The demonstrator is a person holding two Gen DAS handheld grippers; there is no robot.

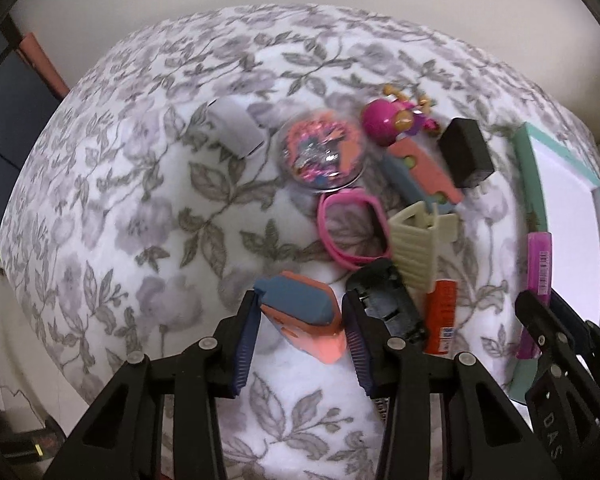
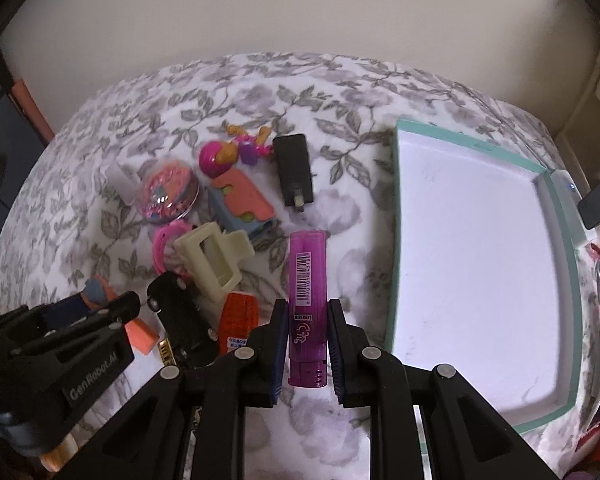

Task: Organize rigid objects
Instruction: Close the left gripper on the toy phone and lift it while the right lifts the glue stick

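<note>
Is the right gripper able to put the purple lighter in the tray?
Probably yes. The right gripper is shut on the purple lighter, and the tray sits just to its right with a bare white floor. Nothing visible lies between them.

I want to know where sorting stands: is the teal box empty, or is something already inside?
Empty. The teal box shows only its bare white floor in the right wrist view; the toys lie outside it on the floral cloth.

Left gripper (image 1: 300, 320) and right gripper (image 2: 306, 344) both clamped, pointing steeply down.
</note>
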